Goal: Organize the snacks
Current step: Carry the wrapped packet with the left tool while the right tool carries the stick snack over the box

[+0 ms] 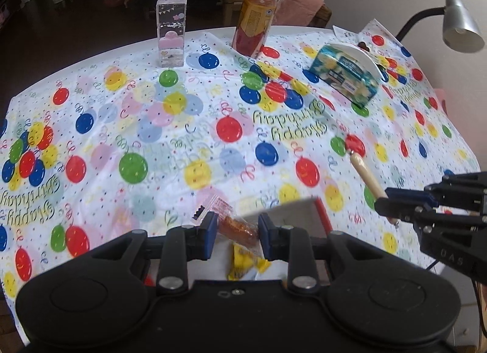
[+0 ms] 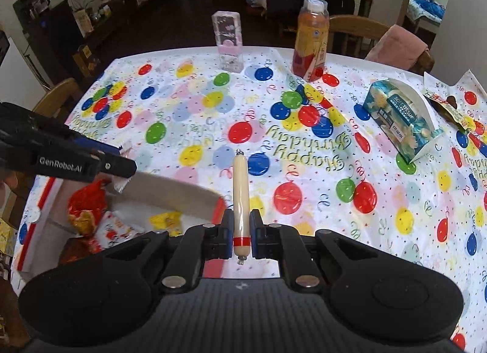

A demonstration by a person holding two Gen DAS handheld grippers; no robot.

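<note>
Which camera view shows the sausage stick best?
The right wrist view: the sausage stick runs full length between the right gripper fingers, red band and both tied ends visible. The left wrist view shows it from the side, tilted, with its lower part behind that gripper's fingers.

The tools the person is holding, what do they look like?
Both are matte black plastic. The left tool and right tool have blue finger pads, hinged bars with silver rivets, and round bulges either side. White GenRobot.AI lettering marks the left one.
</note>
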